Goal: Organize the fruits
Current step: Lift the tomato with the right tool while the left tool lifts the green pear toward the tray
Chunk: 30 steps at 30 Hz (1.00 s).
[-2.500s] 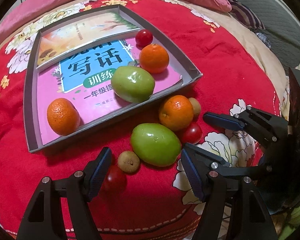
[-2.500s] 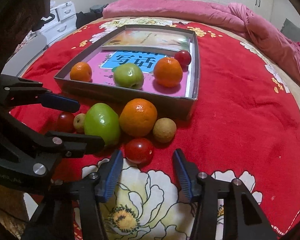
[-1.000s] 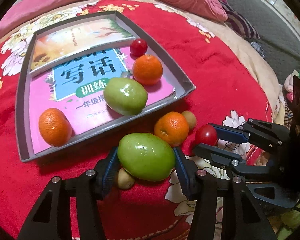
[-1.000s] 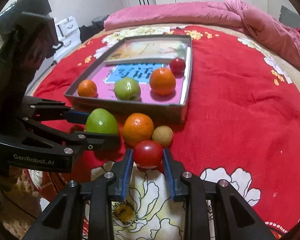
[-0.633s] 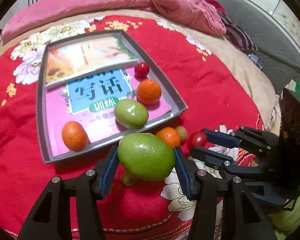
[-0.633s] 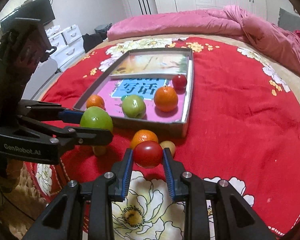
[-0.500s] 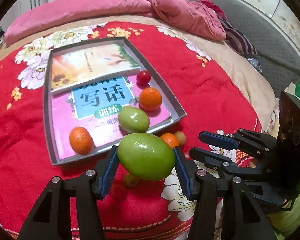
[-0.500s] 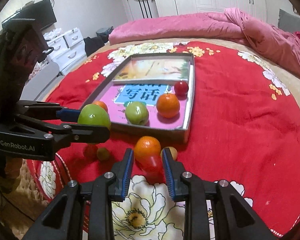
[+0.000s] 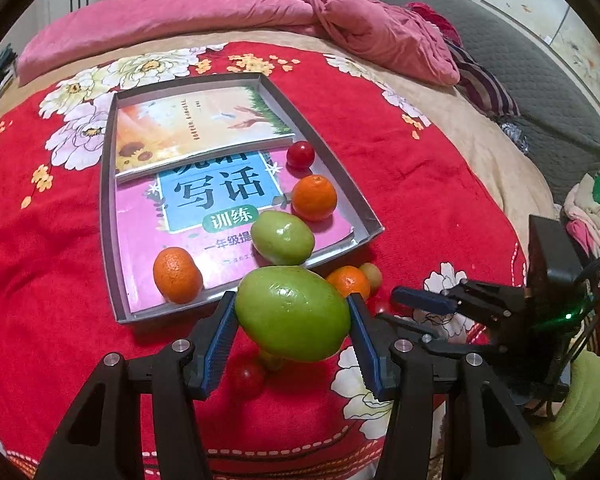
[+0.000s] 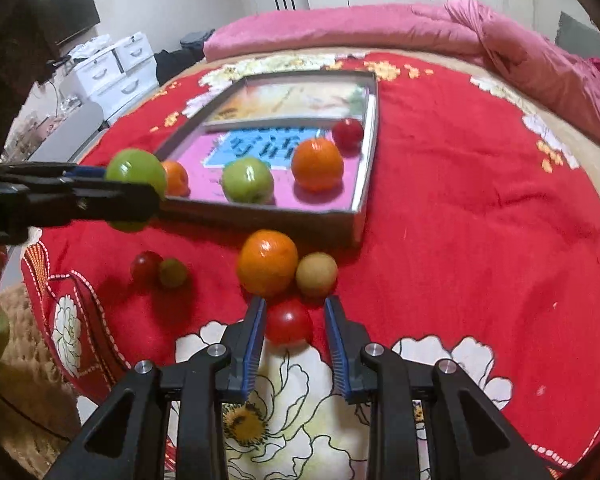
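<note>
My left gripper (image 9: 292,308) is shut on a large green fruit (image 9: 292,314) and holds it in the air in front of the grey tray (image 9: 108,208). The tray holds books, two oranges, a green fruit (image 9: 283,237) and a small tomato (image 9: 300,155). My right gripper (image 10: 292,320) points down at the red blanket and its jaws are opening. A red tomato (image 10: 288,322) lies on the blanket between them, with a gap at the right pad. Just beyond it sit an orange (image 10: 267,262) and a brown round fruit (image 10: 316,274).
Another tomato (image 10: 146,266) and a small greenish fruit (image 10: 173,273) lie on the blanket below the left gripper. A pink duvet (image 10: 380,28) is bunched along the far side of the bed. White drawers (image 10: 112,68) stand off the bed's left edge.
The left gripper has risen with the green fruit. The tomato that the right gripper held up has dropped out onto the blanket, and the right gripper has come down around it.
</note>
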Available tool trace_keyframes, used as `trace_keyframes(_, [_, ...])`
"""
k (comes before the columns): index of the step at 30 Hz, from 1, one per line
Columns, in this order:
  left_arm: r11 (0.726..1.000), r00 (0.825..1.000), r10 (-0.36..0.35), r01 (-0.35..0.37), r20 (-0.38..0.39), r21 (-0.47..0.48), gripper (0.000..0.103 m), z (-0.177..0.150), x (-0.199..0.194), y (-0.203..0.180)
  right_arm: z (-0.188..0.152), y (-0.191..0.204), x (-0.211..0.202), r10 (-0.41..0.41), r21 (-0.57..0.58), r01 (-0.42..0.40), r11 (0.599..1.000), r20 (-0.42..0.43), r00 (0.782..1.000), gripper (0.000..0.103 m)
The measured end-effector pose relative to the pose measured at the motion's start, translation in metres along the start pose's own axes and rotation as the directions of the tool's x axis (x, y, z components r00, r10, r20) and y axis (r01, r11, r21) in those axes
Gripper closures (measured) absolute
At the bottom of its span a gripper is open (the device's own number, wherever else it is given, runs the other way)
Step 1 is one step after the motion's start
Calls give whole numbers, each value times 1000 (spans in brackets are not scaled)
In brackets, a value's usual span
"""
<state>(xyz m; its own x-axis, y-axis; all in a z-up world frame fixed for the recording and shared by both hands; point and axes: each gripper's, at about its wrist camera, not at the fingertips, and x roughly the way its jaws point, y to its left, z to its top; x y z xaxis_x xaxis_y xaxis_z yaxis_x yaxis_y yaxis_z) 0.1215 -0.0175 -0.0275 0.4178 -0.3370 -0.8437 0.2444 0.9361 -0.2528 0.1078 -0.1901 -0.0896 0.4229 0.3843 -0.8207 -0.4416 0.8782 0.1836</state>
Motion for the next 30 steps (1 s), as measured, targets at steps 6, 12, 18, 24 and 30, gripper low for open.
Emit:
trace_keyframes(6, [1000, 1000, -5, 5, -4, -5, 47, -1, 1, 2, -4, 12, 10, -27, -63, 26, 998, -10, 1000, 62])
trace_keyframes(12, [1000, 1000, -8, 8, -4, -13, 47, -1, 0, 3, -6, 18, 16, -47, -117, 44, 992, -19, 999, 73])
trace_keyframes(18, [1000, 1000, -5, 5, 1, -23, 47, 0, -3, 7, -2, 21, 3, 1, -107, 1, 994, 12, 1000, 73])
trace_keyframes(24, [999, 1000, -1, 2, 25, -33, 47, 3, -12, 10, 10, 17, -20, 30, -58, -26, 998, 64, 998, 73])
trace_keyframes(30, [999, 998, 6, -4, 59, -45, 47, 7, -23, 12, 28, 18, -39, 30, -57, -23, 998, 118, 993, 73])
